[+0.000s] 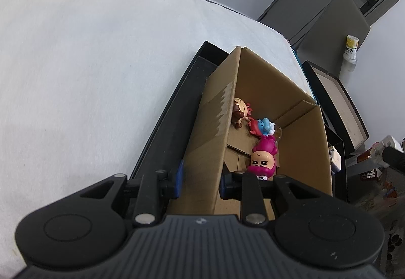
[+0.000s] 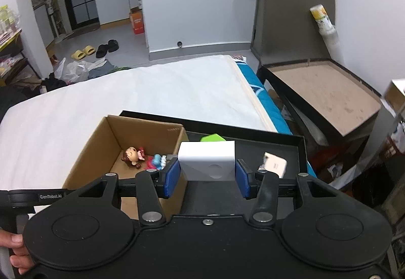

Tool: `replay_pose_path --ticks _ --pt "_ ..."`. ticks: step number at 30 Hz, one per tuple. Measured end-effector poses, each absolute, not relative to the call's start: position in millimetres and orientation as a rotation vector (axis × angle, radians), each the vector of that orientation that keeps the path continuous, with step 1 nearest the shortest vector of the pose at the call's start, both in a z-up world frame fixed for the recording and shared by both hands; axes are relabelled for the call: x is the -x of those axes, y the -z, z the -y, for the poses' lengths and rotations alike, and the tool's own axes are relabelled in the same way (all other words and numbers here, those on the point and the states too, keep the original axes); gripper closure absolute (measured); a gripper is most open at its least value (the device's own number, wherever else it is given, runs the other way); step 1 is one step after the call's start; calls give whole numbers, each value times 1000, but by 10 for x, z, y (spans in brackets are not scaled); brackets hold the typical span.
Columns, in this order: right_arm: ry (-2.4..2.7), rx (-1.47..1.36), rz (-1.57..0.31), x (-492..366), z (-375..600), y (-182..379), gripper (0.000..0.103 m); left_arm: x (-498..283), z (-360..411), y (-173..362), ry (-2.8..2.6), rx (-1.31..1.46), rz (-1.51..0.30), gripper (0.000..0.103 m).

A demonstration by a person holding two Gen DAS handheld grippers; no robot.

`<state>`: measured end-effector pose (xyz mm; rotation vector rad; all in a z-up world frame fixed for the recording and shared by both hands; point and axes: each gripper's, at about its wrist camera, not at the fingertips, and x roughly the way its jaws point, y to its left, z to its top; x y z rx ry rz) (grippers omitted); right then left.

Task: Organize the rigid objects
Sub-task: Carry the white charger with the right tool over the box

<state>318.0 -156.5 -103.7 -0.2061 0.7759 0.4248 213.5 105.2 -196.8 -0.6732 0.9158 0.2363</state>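
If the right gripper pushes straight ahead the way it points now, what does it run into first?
Probably the black tray floor. The right gripper, shut on the white block, points down over it, with the green object just beyond; depth is unclear.

Even, fairly bright indoor light is filling both views; fisheye distortion is bending the edges. Right of the right claw [image 2: 207, 179], a small white object [image 2: 274, 163] is blurring.

White cube [image 2: 206, 161]: lifted, clamped between blue pads, beside the box.
Cardboard box [image 2: 101, 142]: open, upright in black tray [image 2: 291, 152].
Figurines [image 1: 262, 160]: three, lying inside.
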Motion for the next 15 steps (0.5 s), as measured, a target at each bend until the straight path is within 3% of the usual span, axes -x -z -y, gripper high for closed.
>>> replay_pose_path --ticks 15 --pt "-564 332 -787 -3122 944 1044 57 -2114 -1070 1944 -237 670 -909 77"
